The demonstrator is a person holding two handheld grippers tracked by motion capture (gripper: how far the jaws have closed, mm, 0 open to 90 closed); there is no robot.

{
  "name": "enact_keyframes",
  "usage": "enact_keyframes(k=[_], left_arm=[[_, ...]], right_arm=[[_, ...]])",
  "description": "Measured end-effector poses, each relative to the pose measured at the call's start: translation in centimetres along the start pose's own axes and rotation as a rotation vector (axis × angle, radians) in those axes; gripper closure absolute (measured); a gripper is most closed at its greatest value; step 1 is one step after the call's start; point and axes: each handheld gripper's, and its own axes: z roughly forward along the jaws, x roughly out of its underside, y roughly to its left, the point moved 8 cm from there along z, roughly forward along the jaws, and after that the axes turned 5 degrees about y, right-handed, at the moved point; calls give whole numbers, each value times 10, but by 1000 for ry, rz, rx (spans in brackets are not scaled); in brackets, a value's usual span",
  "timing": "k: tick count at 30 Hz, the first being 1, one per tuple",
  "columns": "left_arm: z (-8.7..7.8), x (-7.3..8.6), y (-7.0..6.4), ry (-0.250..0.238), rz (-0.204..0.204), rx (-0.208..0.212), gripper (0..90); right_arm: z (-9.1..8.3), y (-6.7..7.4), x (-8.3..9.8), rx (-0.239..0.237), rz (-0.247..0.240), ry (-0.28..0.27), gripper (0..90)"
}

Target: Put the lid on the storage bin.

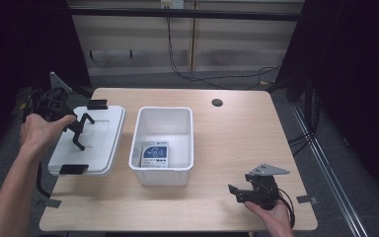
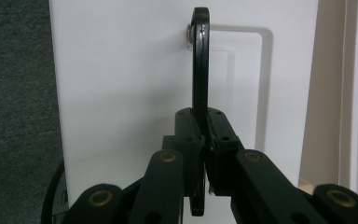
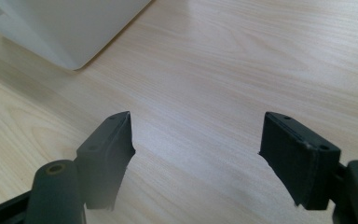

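Clamping the lid's black handle (image 2: 200, 70), the left hand-held gripper (image 2: 205, 140) hovers over the white lid (image 1: 103, 143).

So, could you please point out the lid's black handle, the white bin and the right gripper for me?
black handle (image 2: 200, 65), left gripper view, on its upright bar above the jaws.
white bin (image 1: 162, 175), high view, on its near outer wall.
right gripper (image 3: 196, 154), right gripper view, midway between its open fingertips.

We see white bin (image 1: 164, 143) mid-table (image 1: 237, 143), blue-white packet (image 1: 155, 155) inside on its floor. White lid (image 1: 96, 143) flat just left of bin, black latches at both ends. Left gripper (image 1: 79, 131) over lid. Right gripper (image 1: 237, 193) resting right of bin, near front edge.
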Motion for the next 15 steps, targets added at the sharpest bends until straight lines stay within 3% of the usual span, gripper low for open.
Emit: enact_keyframes(k=[15], left_arm=[[-22, -4, -11, 4, 7, -61, 851]], right_arm=[[1, 0, 1, 3, -1, 7, 248]])
